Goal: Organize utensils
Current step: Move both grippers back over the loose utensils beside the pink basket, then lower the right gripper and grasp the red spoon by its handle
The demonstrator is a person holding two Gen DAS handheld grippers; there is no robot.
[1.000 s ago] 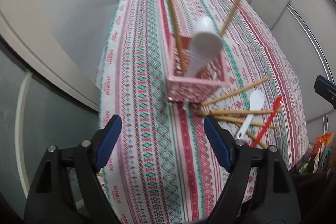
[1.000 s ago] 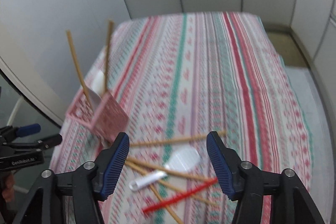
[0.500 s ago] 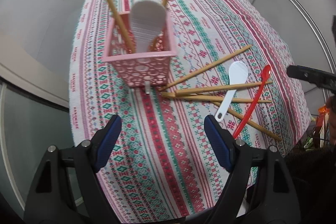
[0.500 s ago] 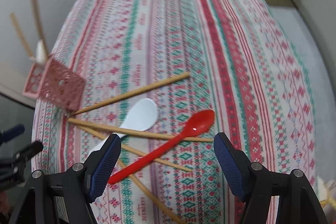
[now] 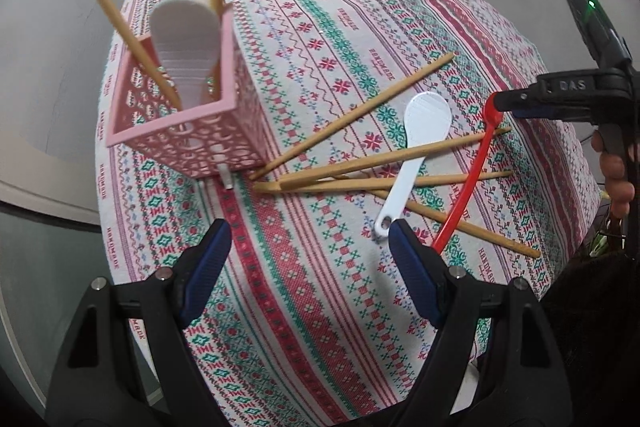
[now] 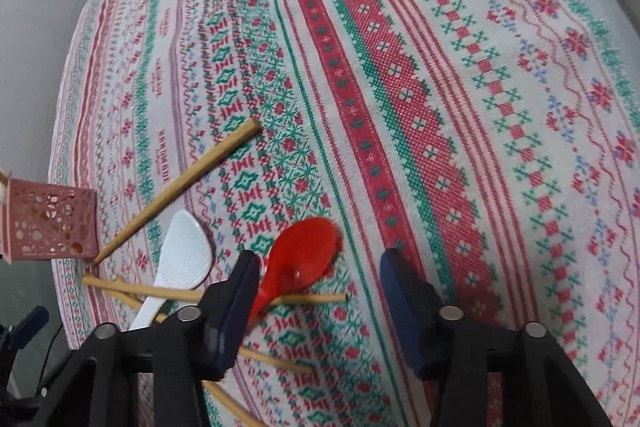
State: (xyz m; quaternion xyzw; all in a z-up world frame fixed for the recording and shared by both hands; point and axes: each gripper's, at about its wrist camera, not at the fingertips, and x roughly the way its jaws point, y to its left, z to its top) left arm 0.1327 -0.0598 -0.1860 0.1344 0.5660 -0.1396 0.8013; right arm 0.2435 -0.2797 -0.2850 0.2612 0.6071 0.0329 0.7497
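The right gripper hangs low over the table, released, its fingers either side of the red spoon bowl. The left gripper hovers released (nothing between its fingers). The pink basket holds two chopsticks and a white spoon; another white spoon lies among loose chopsticks.

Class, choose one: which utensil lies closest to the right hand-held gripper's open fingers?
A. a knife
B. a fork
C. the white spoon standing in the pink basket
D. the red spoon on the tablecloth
D: the red spoon has its bowl just ahead of the right hand-held gripper, by its left finger; the pink basket stands far off at the left.
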